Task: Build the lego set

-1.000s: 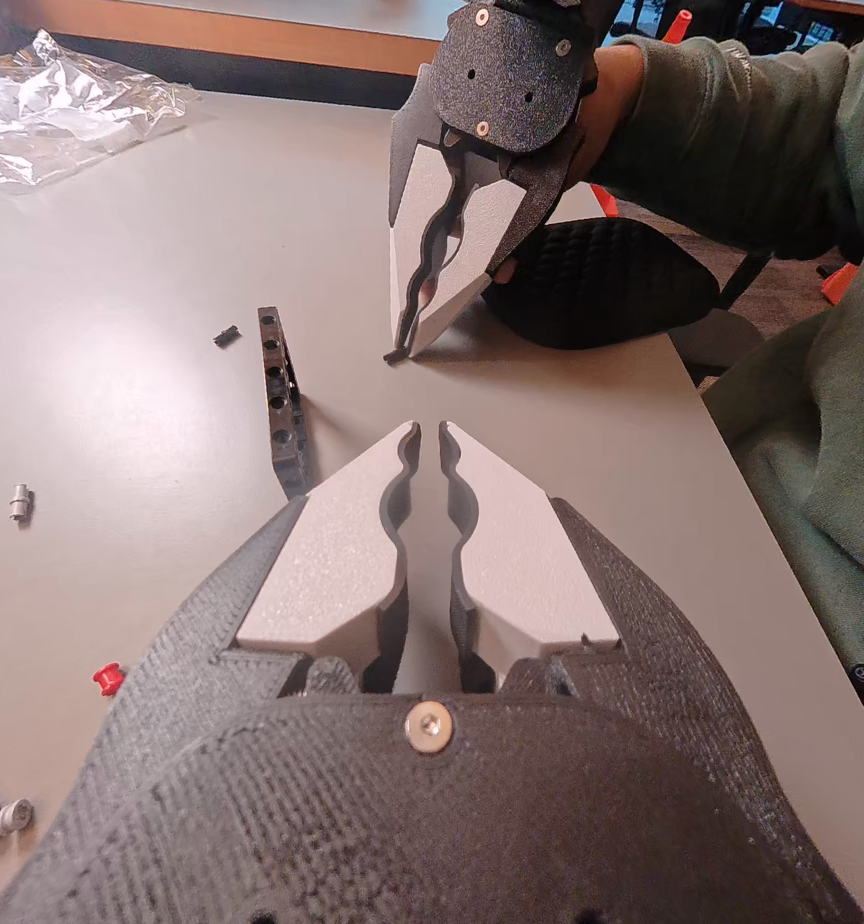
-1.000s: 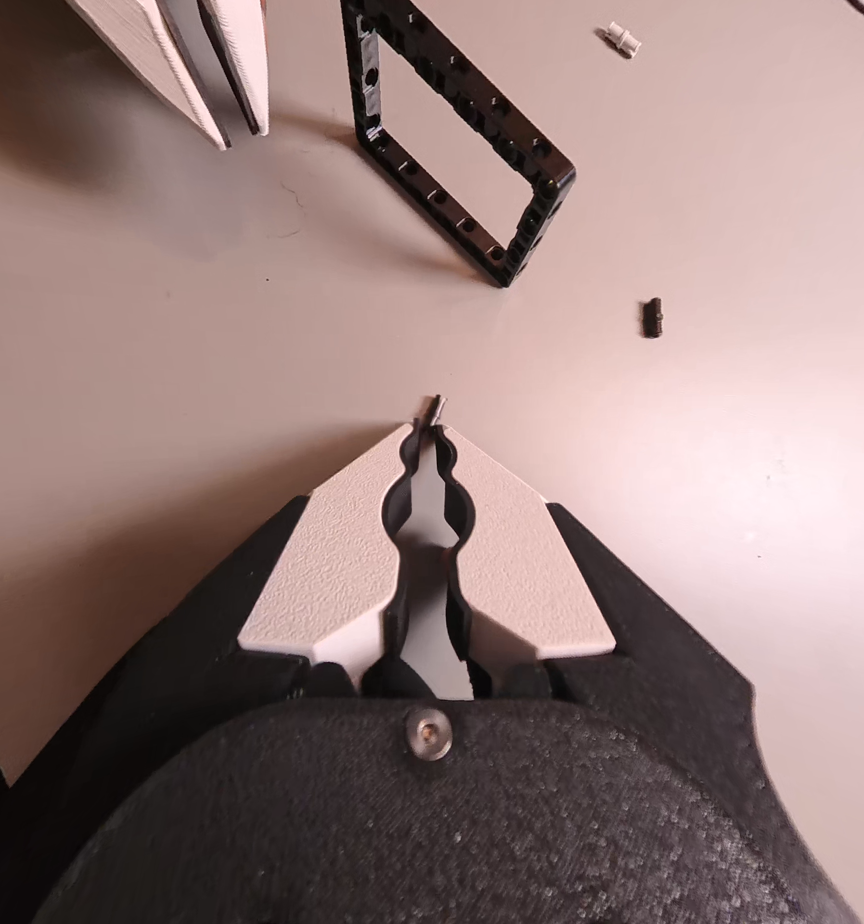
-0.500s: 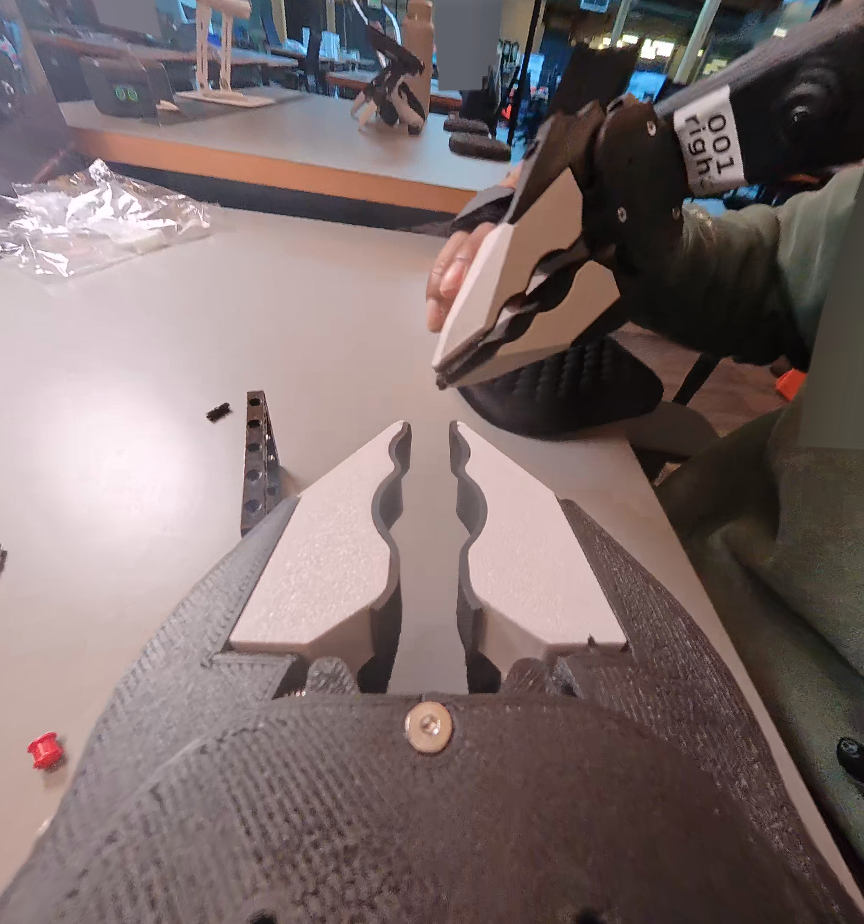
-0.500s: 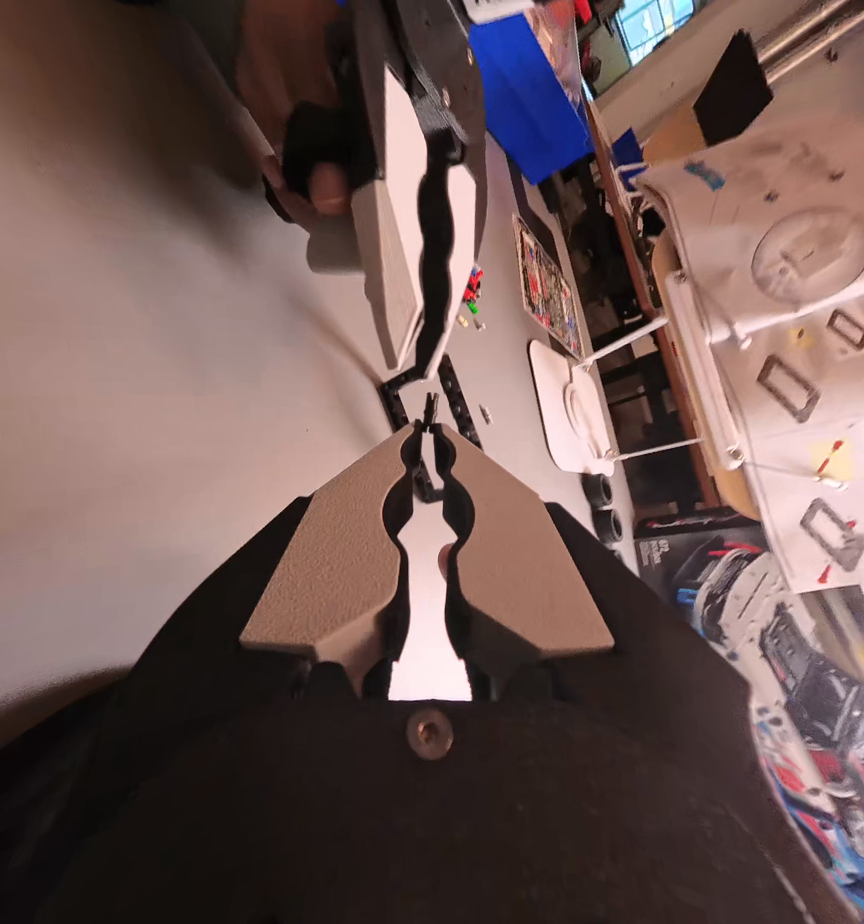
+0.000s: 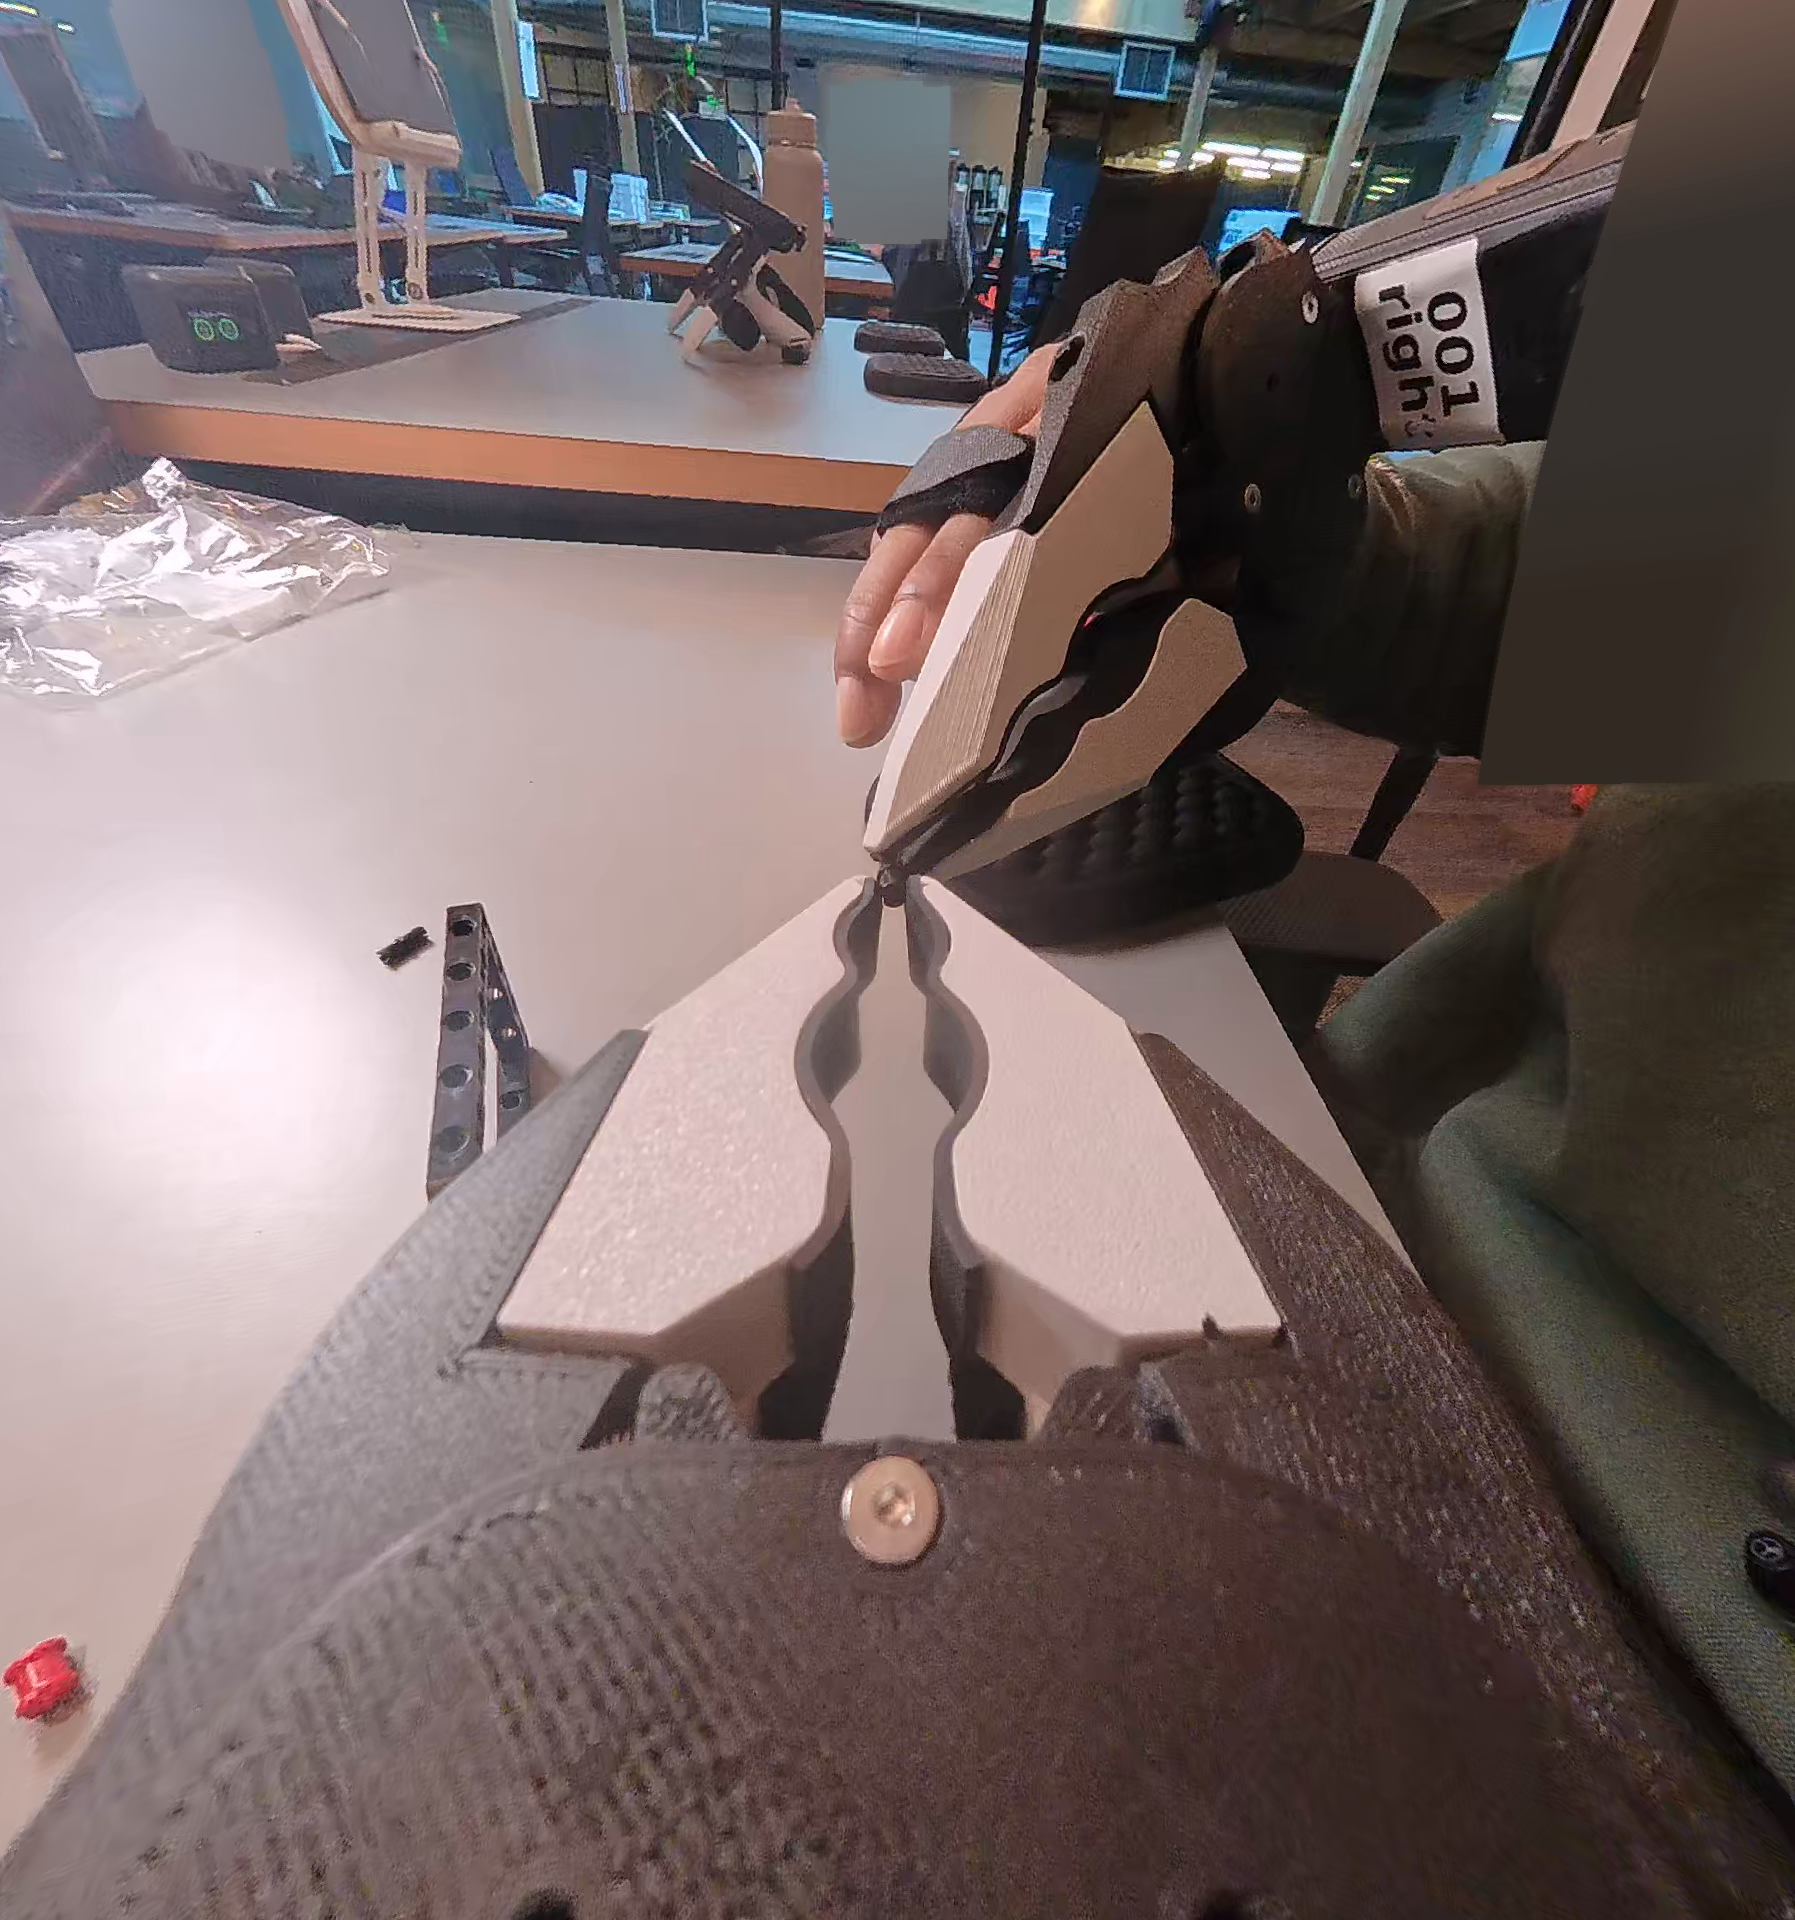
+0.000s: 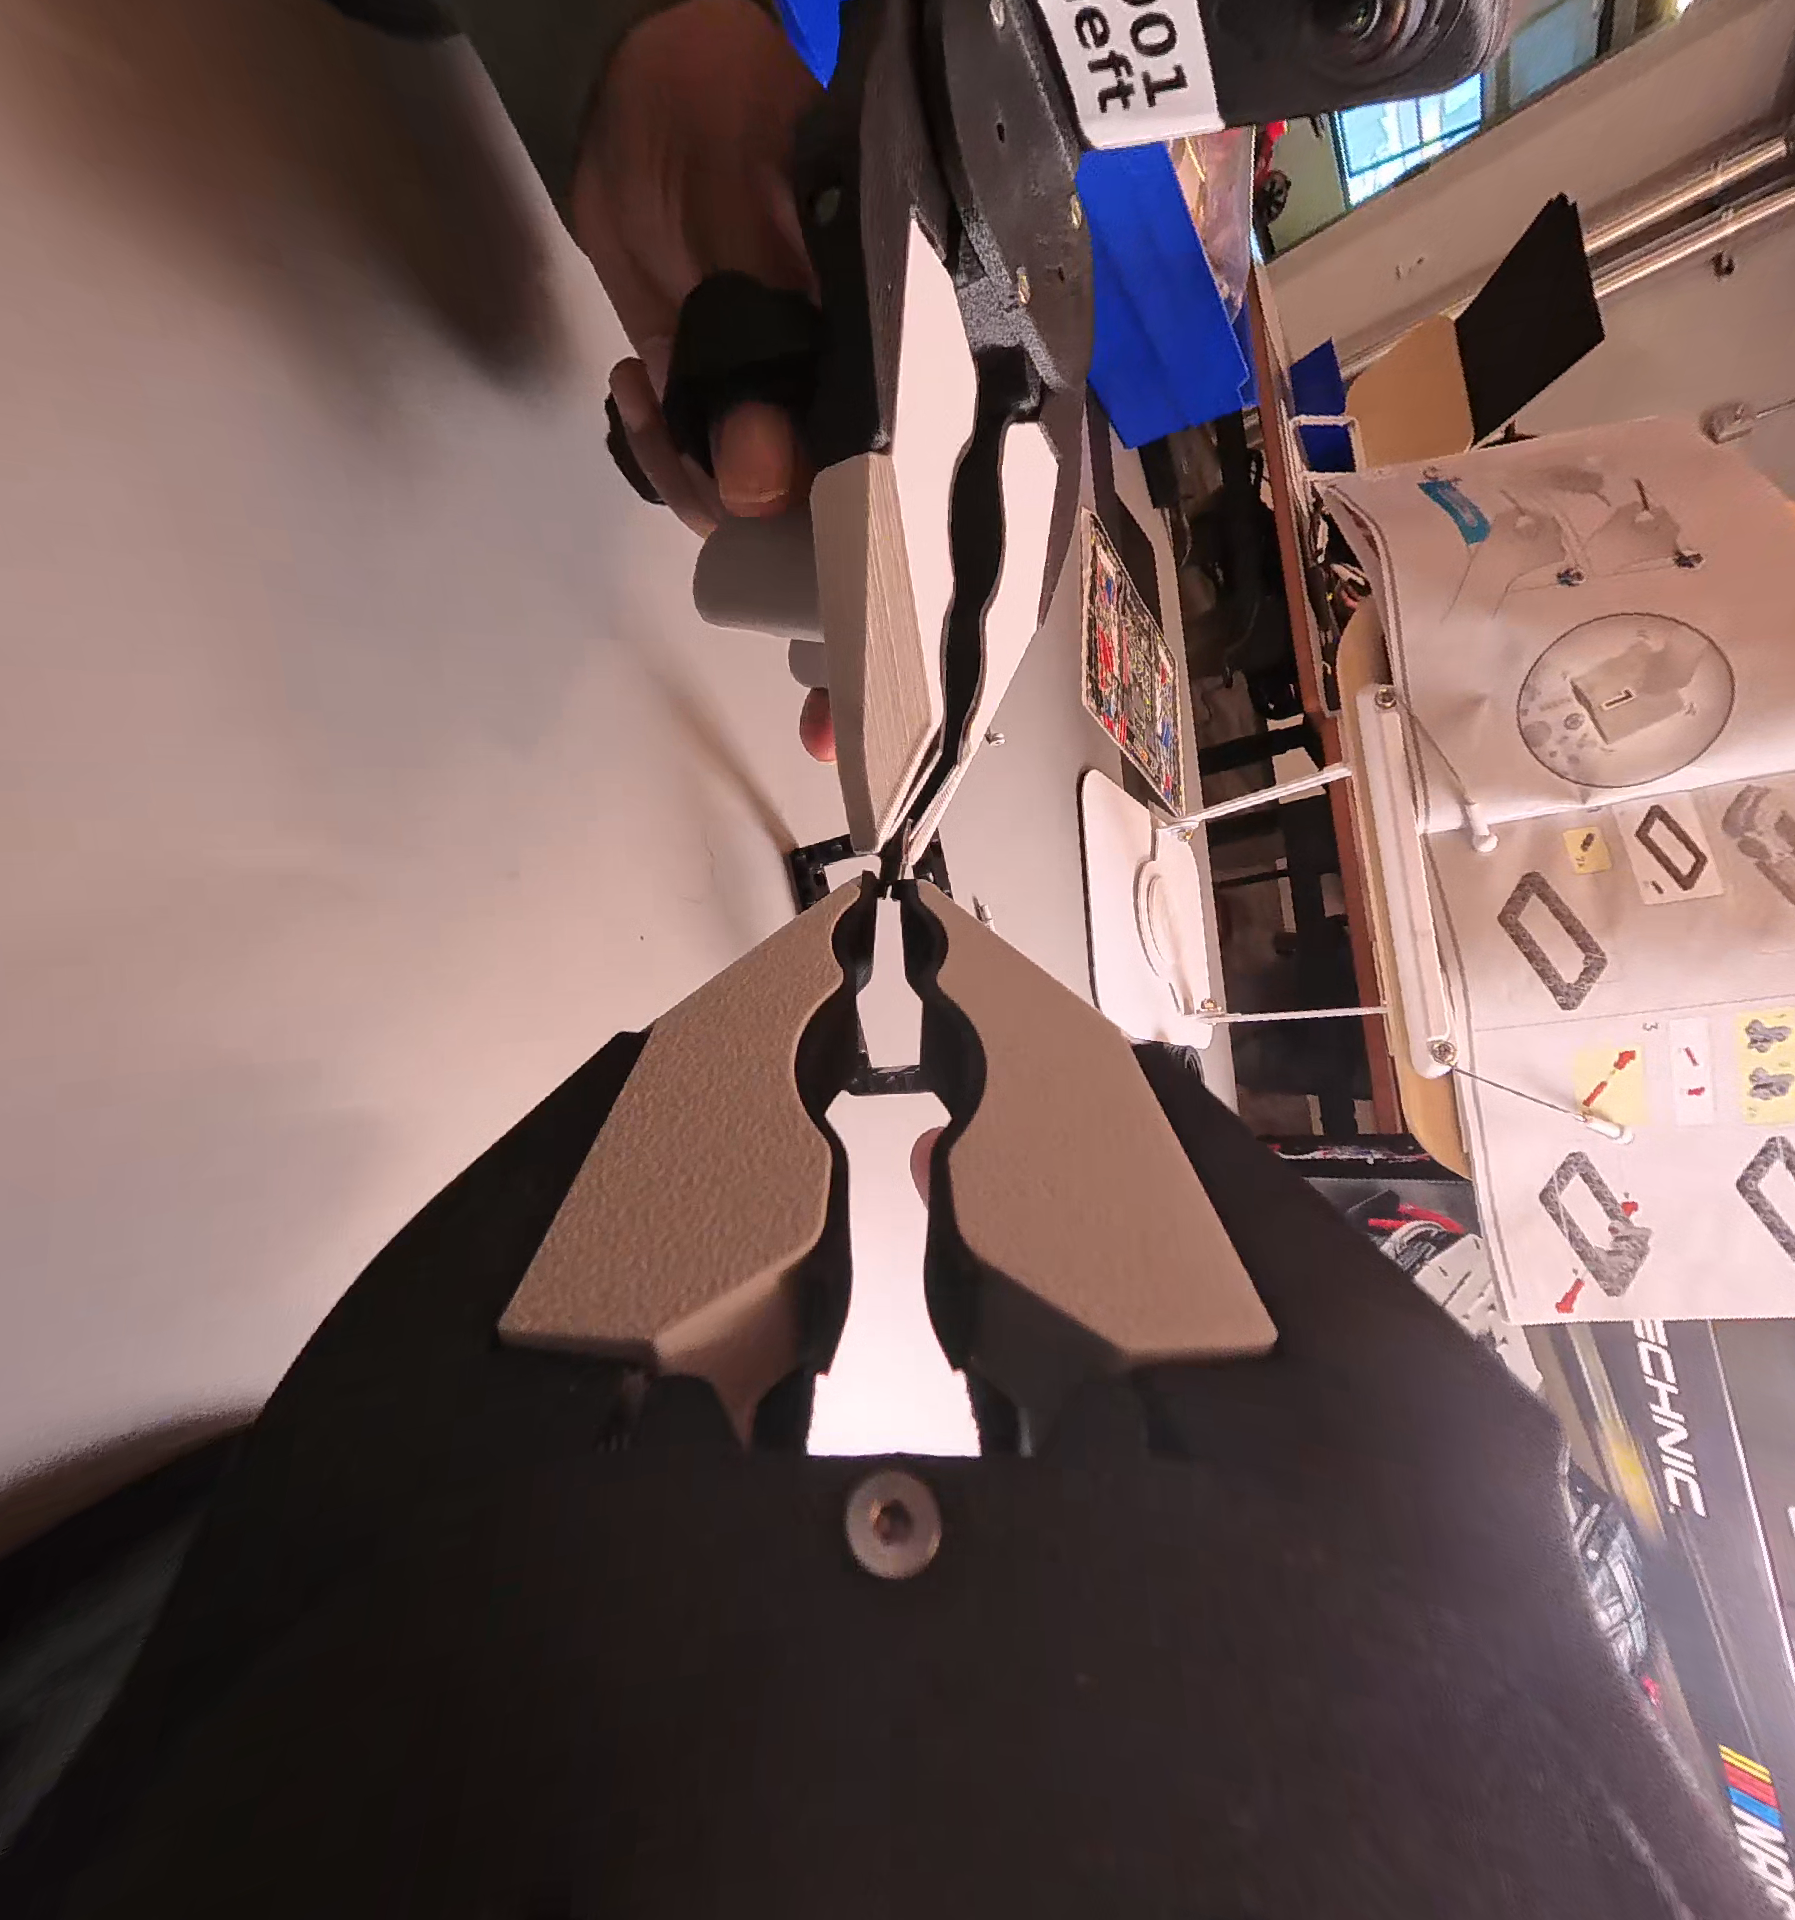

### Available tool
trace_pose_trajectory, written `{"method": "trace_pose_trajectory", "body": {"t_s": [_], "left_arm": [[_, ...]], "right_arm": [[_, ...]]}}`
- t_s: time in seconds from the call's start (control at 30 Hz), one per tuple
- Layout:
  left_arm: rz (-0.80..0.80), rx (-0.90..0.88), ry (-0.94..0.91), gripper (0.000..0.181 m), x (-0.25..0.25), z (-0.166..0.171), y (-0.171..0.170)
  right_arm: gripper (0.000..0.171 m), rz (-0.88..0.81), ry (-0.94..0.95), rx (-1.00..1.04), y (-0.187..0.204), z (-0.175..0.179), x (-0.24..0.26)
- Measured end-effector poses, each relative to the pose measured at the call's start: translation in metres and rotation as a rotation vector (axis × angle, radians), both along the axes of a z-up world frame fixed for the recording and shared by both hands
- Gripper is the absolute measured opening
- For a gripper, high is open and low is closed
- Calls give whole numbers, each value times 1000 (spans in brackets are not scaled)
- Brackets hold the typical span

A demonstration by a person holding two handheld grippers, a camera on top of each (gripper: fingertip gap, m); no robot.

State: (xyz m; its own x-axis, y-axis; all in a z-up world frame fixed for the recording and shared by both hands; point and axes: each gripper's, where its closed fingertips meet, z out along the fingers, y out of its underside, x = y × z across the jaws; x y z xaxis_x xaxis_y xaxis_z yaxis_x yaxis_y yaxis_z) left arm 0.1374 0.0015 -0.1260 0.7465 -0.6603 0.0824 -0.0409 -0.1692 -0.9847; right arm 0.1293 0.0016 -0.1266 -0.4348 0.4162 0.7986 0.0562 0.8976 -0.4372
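Left wrist view shows the two grippers meeting tip to tip above the near right part of the table (image 5: 249,883). The right gripper (image 5: 888,868) is clenched on a small black pin (image 5: 888,896), presenting it to the left gripper (image 5: 885,902), whose tips are nearly closed around the pin's free end; whether they actually pinch it I cannot tell. Held aloft like this, the pin looks ready for a handover or regrip. The black frame (image 5: 472,1049) stands on edge, left of the left gripper, with a loose black pin (image 5: 404,944) just beyond it. The table's right edge runs close under the grippers; open surface lies to the left and far side.
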Motion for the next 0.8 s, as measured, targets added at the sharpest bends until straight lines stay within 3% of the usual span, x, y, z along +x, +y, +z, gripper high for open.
{"method": "trace_pose_trajectory", "body": {"t_s": [0.13,0.27,0.53,0.8], "left_arm": [[-7,-3,-72,2,-2,9,0],[-42,-17,-298,1,-11,29,-3],[-95,-29,-483,1,-18,44,-6],[-138,-49,-555,2,-18,48,-9]], "right_arm": [[2,-10,22,-166,0,10,-1],[29,2,25,-461,2,25,3],[18,62,52,-804,-1,42,1],[12,118,48,-872,-9,49,-13]]}}
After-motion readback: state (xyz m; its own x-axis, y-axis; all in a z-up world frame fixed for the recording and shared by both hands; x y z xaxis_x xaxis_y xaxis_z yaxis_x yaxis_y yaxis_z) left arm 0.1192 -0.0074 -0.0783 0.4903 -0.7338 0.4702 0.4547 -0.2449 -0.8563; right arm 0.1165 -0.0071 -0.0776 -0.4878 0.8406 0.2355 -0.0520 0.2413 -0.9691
